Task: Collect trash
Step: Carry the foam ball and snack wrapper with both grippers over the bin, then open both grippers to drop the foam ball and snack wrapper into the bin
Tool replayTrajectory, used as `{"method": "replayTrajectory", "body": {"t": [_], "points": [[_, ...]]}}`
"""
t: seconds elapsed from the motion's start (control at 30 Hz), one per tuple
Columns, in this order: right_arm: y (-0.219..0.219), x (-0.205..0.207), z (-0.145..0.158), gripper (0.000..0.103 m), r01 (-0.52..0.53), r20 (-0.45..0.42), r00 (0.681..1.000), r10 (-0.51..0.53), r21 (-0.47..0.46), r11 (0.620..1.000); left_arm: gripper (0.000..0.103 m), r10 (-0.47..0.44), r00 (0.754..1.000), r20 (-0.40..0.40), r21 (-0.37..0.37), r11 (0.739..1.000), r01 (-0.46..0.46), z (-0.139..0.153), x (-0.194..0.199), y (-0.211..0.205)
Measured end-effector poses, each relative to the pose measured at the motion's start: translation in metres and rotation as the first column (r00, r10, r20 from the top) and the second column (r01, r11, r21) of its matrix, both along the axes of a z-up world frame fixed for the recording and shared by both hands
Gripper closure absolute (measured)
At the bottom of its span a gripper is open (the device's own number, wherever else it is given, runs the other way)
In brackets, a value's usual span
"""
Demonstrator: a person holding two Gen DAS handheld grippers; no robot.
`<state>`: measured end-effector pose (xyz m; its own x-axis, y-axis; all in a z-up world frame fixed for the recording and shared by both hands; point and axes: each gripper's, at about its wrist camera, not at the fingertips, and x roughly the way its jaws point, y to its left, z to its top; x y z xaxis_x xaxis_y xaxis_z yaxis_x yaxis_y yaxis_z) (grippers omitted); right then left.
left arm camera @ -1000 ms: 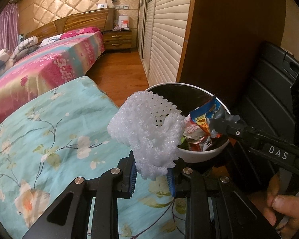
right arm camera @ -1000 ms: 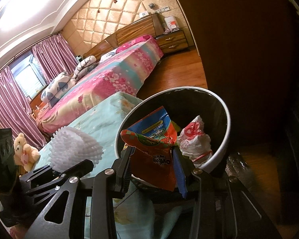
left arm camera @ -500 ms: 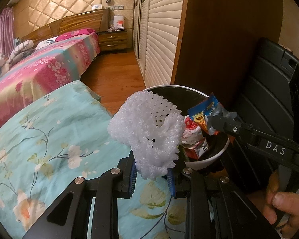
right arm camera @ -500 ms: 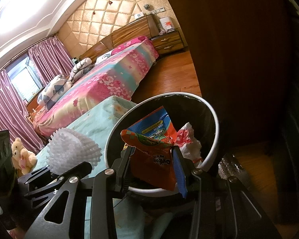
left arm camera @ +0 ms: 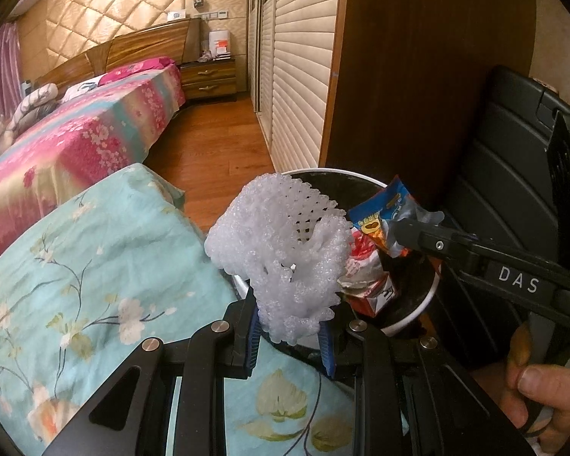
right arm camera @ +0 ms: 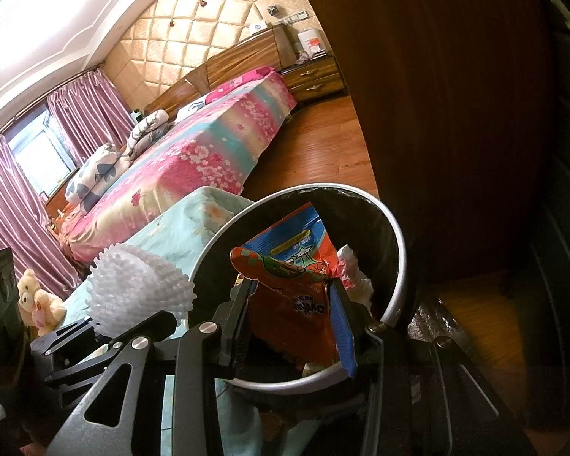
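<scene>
My left gripper is shut on a white foam fruit net and holds it at the near left rim of a white trash bin lined with a black bag. My right gripper is shut on an orange and blue snack wrapper and holds it over the bin's open mouth. The bin holds crumpled wrappers. The foam net also shows in the right wrist view, left of the bin. The right gripper shows in the left wrist view with the wrapper.
A teal floral cloth covers the surface left of the bin. A dark wooden wardrobe stands behind it and a black case to the right. A pink bed, wooden floor and teddy bear lie beyond.
Both grippers have moved a little closer to the bin, still holding their items. The wrapper now hangs further over the bin's mouth.
</scene>
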<state>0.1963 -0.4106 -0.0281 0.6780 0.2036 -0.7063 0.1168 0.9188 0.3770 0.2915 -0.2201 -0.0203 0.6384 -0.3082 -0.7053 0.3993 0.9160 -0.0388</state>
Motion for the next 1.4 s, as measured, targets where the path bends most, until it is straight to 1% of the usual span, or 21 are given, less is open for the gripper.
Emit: {"method": "replayTrajectory", "body": {"t": [0.33,0.63,0.97,1.1,1.13,1.17,1.2,1.27,1.3,1.37,1.4], "points": [[-0.002,0.004,-0.001,0.065,-0.002,-0.012,1.0,0.002,0.001,1.0,0.079,-0.001,1.0,0.001,0.009,1.0,0.001,-0.003,0.004,-0.004],[-0.004,0.012,-0.004,0.064,-0.004,-0.033,0.999,0.004,0.007,1.0,0.079,0.005,1.0,-0.018,0.026,1.0,-0.005,-0.006,0.013,-0.012],[-0.004,0.019,-0.008,0.062,-0.004,-0.061,0.998,0.005,0.015,1.0,0.077,0.001,0.999,-0.046,0.029,1.0,0.001,-0.006,0.02,-0.015],[-0.005,0.022,-0.01,0.061,-0.001,-0.072,0.997,0.003,0.024,1.0,0.074,0.002,0.998,-0.058,0.031,1.0,0.0,-0.007,0.023,-0.016],[-0.006,0.023,-0.01,0.061,0.0,-0.075,0.997,0.002,0.026,1.0,0.071,0.003,0.998,-0.061,0.031,1.0,-0.001,-0.006,0.024,-0.016],[-0.007,0.025,-0.011,0.06,0.002,-0.078,0.997,0.001,0.029,1.0,0.066,0.005,0.998,-0.061,0.031,1.0,-0.003,-0.006,0.024,-0.015],[-0.007,0.026,-0.011,0.056,0.003,-0.083,0.997,0.0,0.035,0.999,0.058,0.008,0.998,-0.062,0.03,1.0,-0.006,-0.005,0.023,-0.015],[-0.009,0.028,-0.012,0.051,0.008,-0.089,0.996,-0.004,0.049,0.999,0.05,0.014,0.998,-0.061,0.026,1.0,-0.012,-0.003,0.022,-0.013],[-0.01,0.028,-0.011,0.048,0.011,-0.09,0.996,-0.006,0.056,0.998,0.05,0.013,0.998,-0.059,0.024,1.0,-0.012,-0.003,0.021,-0.012],[-0.012,0.027,-0.01,0.047,0.017,-0.086,0.996,-0.012,0.061,0.998,0.049,0.013,0.998,-0.059,0.024,1.0,-0.011,-0.002,0.019,-0.012],[-0.012,0.026,-0.009,0.046,0.019,-0.082,0.997,-0.013,0.063,0.998,0.046,0.013,0.998,-0.06,0.025,1.0,-0.012,-0.002,0.019,-0.012]]}}
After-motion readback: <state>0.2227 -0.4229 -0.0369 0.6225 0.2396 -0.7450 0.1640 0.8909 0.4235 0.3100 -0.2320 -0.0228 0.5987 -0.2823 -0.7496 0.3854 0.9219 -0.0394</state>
